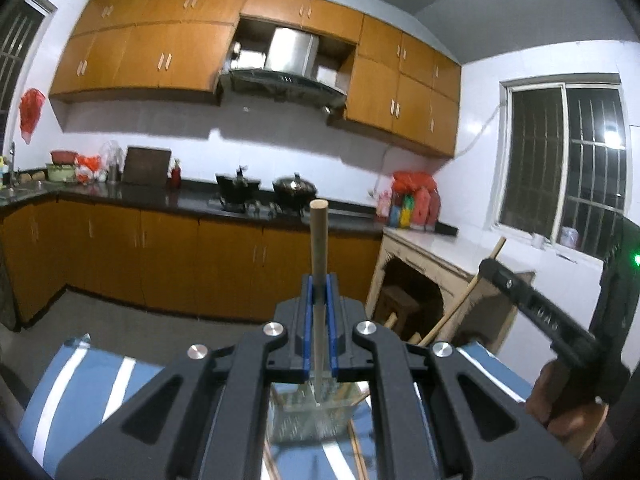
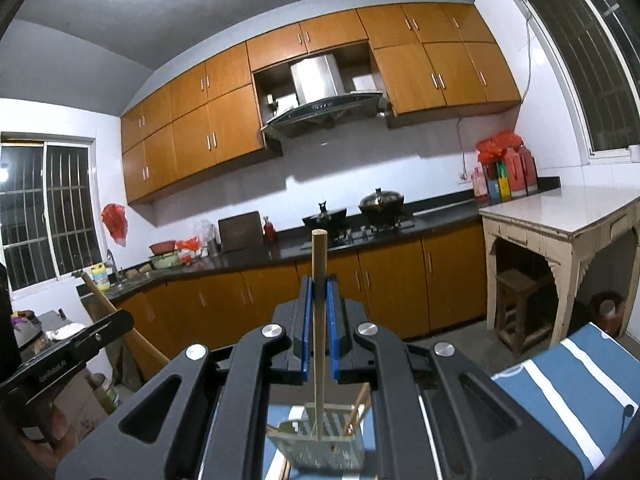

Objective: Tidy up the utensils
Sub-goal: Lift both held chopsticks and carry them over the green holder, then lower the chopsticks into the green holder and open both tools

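Note:
My left gripper [image 1: 319, 292] is shut on a wooden chopstick [image 1: 319, 240] that stands upright between the blue pads, its lower end over a clear slotted utensil holder [image 1: 308, 416]. My right gripper [image 2: 319, 292] is shut on another wooden chopstick [image 2: 319, 272], also upright, its tip at the same slotted holder [image 2: 324, 440]. Another stick [image 2: 360, 400] leans in the holder. The right gripper's body also shows at the right of the left wrist view [image 1: 536, 312], and the left gripper's body at the left of the right wrist view [image 2: 64, 360].
The holder stands on a blue cloth with white stripes [image 1: 92, 384] [image 2: 568, 392]. Beyond is a kitchen counter [image 1: 192, 200] with pots on a stove [image 2: 360, 208], a pale side table [image 2: 560, 216] with a wooden stool [image 2: 516, 300] under it, and grey floor.

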Available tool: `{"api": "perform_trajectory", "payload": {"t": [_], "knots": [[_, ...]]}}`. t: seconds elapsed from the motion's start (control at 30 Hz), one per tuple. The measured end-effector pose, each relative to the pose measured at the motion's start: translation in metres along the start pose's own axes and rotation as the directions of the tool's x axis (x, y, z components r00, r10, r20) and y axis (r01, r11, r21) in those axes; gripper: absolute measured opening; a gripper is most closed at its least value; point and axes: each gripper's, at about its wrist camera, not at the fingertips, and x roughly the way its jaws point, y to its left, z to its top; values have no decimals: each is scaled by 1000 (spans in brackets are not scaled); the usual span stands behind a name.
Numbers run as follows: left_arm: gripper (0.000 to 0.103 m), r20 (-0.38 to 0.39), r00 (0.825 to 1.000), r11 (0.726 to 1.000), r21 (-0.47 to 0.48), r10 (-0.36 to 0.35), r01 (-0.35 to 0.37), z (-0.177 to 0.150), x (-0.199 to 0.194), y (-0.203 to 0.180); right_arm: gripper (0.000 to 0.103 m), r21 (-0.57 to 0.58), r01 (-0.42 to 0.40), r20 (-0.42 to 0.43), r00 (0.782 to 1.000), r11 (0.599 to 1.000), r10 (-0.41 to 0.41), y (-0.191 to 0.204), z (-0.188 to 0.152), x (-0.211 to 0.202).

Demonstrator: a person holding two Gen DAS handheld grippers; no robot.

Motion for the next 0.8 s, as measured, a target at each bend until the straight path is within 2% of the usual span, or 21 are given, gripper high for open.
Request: {"api": "perform_trajectory", "payload": {"t": [0.2, 0.47, 0.8], "knots": [[8, -8, 999, 999, -3, 45, -45, -12, 39, 1, 8, -7, 32, 43, 999, 999, -32, -1, -22, 25], [8, -83, 995, 998, -35, 53, -56, -43, 74, 17, 8, 15, 31, -65, 997, 999, -30, -11, -57, 57], [9, -149, 987, 996, -54, 68, -77, -61, 91, 32, 9, 27, 31, -166, 986, 999, -27, -9, -77, 69]]}}
